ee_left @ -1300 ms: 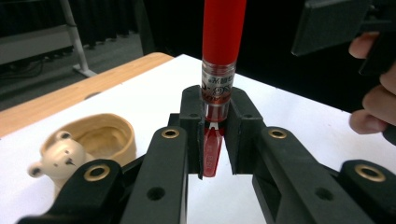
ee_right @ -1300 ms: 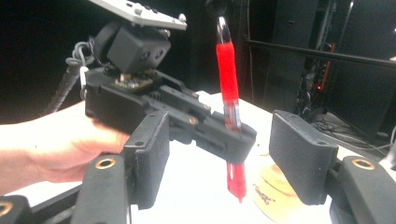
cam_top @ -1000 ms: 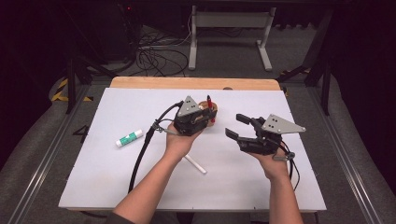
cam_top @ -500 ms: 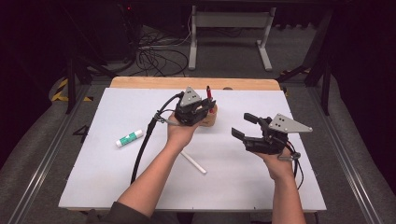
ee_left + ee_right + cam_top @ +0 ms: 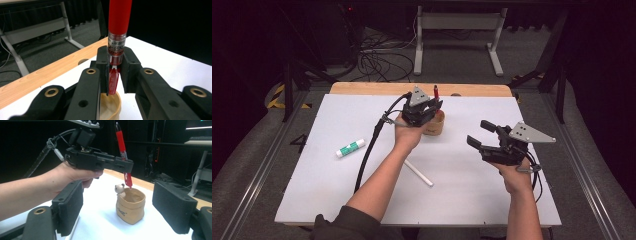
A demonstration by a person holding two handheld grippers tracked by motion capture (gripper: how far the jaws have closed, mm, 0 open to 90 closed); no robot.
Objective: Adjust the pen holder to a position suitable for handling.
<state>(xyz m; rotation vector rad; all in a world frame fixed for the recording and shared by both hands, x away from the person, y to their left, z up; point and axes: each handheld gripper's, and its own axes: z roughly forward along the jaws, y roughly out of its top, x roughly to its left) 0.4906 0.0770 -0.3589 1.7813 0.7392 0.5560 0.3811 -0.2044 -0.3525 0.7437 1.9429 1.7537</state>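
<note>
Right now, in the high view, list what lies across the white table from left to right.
Glue stick → white pen → left claw, shut on the red pen above the tan cup → right claw, open and holding nothing.

Bright, even light falls from above on the white table [image 5: 462,190], which glows against a dim, nearly black room beyond it. Shadows on the table are faint and soft. In the gripper views the black jaws nearest the lens blur, while the red pen [image 5: 119,15] looks sharp, with soft sheen.
</note>
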